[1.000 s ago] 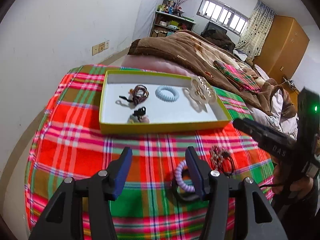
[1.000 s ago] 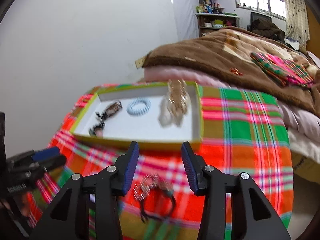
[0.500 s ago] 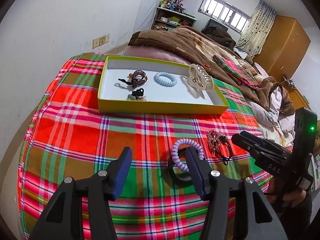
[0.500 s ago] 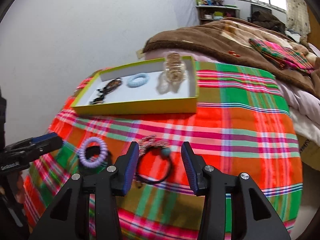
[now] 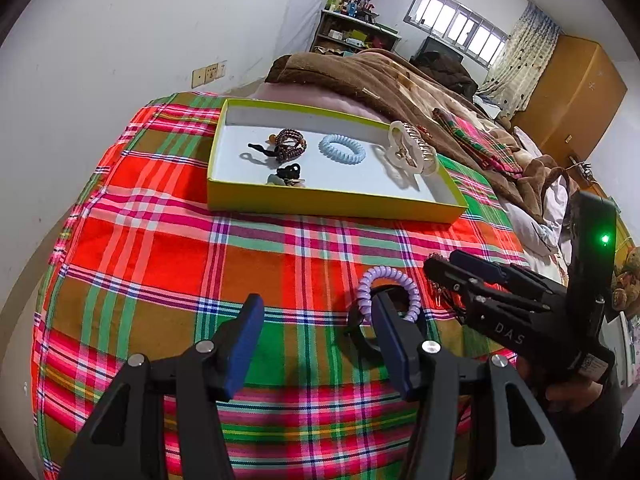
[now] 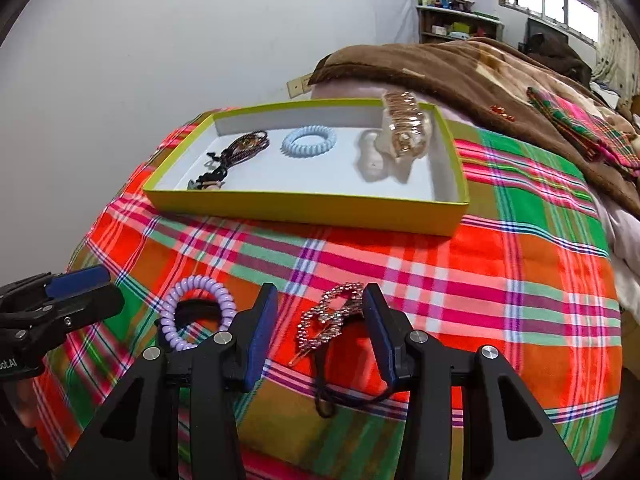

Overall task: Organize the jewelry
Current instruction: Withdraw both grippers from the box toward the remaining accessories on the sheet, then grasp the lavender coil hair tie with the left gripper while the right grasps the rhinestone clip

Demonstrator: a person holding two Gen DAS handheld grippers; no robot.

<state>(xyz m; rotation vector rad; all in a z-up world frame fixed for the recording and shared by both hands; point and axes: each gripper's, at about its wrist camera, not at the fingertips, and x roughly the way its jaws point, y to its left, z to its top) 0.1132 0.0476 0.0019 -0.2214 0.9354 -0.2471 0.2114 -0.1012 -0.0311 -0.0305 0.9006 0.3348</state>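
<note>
straddling the rhinestone clip [image 6: 334,319], open right hand-held gripper [image 6: 320,330] hides its black elastic; left hand-held gripper [image 5: 316,340] open, empty.

Plaid bedcover [image 6: 440,264], yellow tray [image 6: 304,204], purple coil tie [image 6: 192,312], rhinestone clip [image 6: 332,320]

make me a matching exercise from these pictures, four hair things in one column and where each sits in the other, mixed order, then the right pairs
Things
1. purple coil hair tie
2. blue coil hair tie
3. rhinestone hair clip
4. claw clip

Places
A. in the yellow box, middle
B. on the plaid cloth, between the right hand-held gripper fingers
C. in the box, right end
D. on the plaid cloth, over a black band, left of the right hand-held gripper

Pairs: 1-D, 2-A, 3-B, 4-C
</note>
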